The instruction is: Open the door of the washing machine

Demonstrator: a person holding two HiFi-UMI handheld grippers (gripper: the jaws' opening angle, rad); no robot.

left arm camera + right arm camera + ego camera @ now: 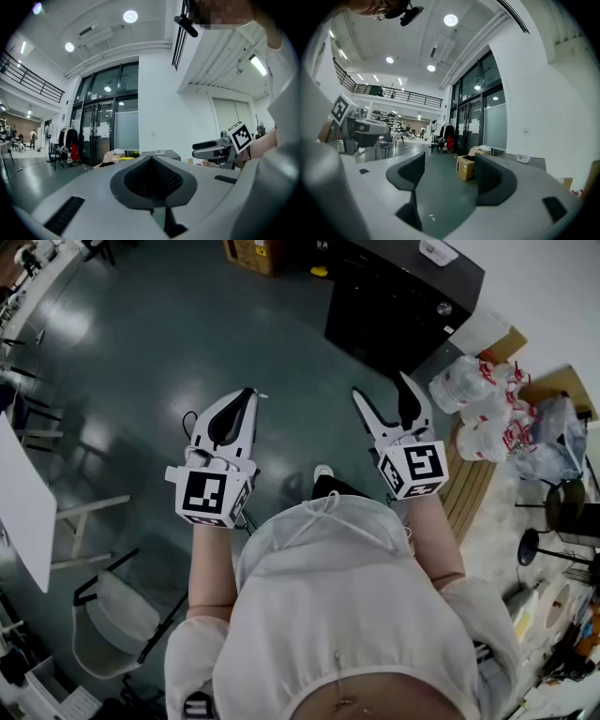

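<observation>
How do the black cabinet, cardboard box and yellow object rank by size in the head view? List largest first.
1. Black cabinet.
2. Cardboard box, partly cut off by the frame's top edge.
3. Yellow object.

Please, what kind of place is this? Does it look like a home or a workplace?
Probably a workplace, perhaps a lab or workshop hall, not a home. It has tall glass doors, an upper gallery with a railing, and a cardboard box standing on a bare, shiny floor.
</observation>
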